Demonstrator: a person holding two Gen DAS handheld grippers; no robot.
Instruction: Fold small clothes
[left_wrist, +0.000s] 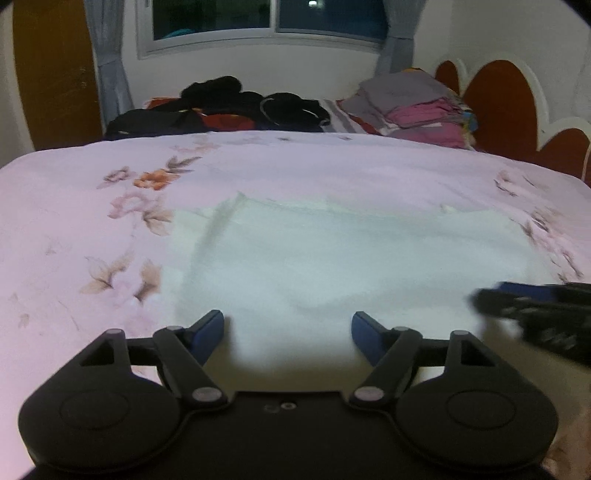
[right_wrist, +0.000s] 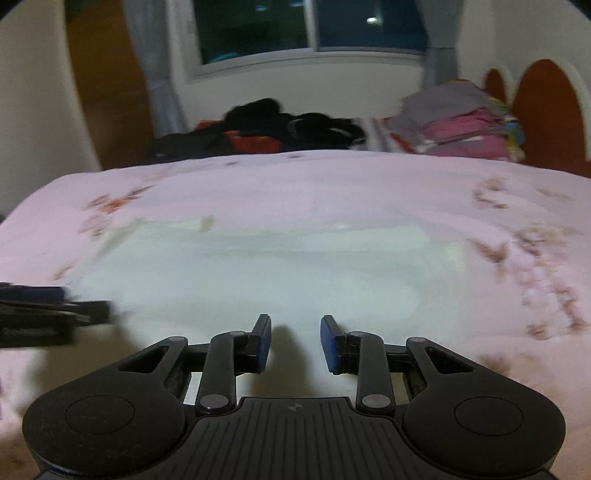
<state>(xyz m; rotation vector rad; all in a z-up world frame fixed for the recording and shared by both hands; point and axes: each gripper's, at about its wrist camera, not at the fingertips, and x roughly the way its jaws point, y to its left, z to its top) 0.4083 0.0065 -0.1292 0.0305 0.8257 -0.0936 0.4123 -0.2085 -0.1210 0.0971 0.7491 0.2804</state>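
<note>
White garment (left_wrist: 332, 258) flat on floral bedspread (left_wrist: 74, 221); both claws empty.

We see a flat garment (left_wrist: 332, 258) lying spread on the bedspread (left_wrist: 74, 221), with the left gripper (left_wrist: 288, 328) above its near edge and the right gripper (right_wrist: 295, 339) beside it to the right. Behind the garment, along the bed's far side, a loose heap of clothes (left_wrist: 229, 107) lies left and a folded stack (left_wrist: 413, 107) right. Beyond them a window (left_wrist: 266, 18) sits in the wall.
</note>
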